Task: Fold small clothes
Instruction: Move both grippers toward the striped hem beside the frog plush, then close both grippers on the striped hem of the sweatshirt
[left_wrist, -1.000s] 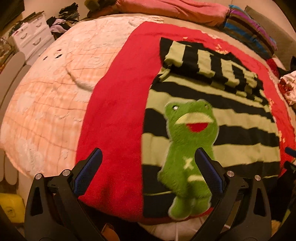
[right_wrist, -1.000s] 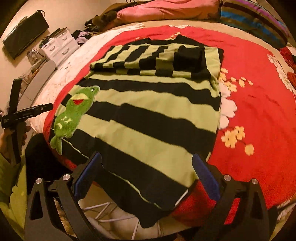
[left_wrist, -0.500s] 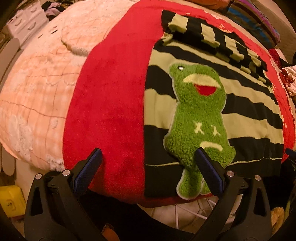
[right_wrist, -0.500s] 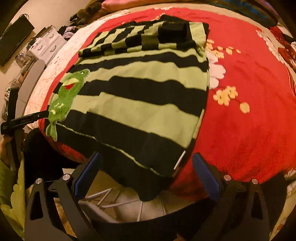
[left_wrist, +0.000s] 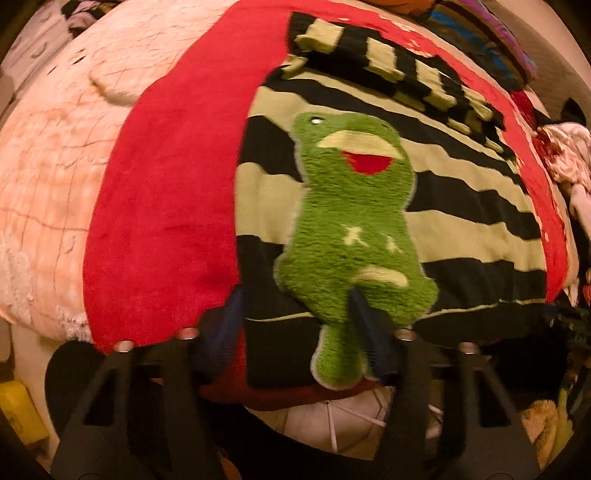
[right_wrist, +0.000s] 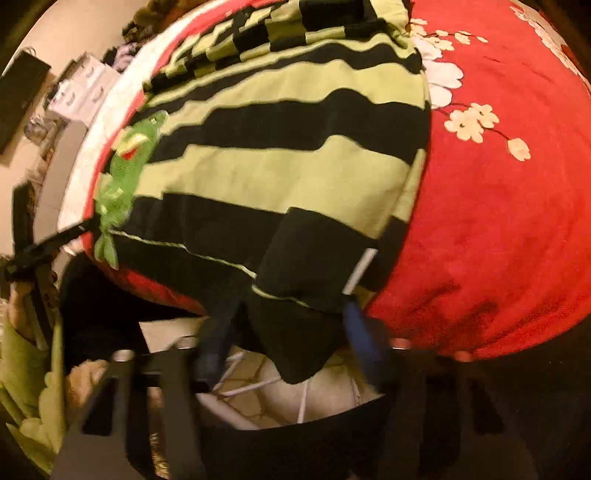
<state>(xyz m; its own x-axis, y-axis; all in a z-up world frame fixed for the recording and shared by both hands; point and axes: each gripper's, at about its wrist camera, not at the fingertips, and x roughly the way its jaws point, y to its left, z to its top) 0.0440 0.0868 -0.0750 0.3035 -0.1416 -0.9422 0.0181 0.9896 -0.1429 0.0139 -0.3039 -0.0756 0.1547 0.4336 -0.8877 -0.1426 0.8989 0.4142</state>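
A black and light-green striped sweater (left_wrist: 454, 229) with a fuzzy green frog patch (left_wrist: 351, 229) lies flat on a red blanket (left_wrist: 162, 206), its sleeves folded across the top. Its hem hangs over the near edge. My left gripper (left_wrist: 295, 325) is open, its jaws straddling the hem's left corner at the frog's feet. In the right wrist view the sweater (right_wrist: 280, 170) fills the middle. My right gripper (right_wrist: 291, 325) is open, its jaws on either side of the hem's right corner. The left gripper (right_wrist: 74, 232) shows at the far left there.
The red blanket with white flowers (right_wrist: 498, 192) covers a bed with a pale quilt (left_wrist: 51, 155). Pillows (left_wrist: 491, 40) lie at the head. Loose clothes (left_wrist: 569, 155) sit at the right edge. A white wire rack (right_wrist: 295, 391) stands below the edge.
Both grippers have moved forward and down to the sweater's hem. Their jaws have narrowed around the two bottom corners.
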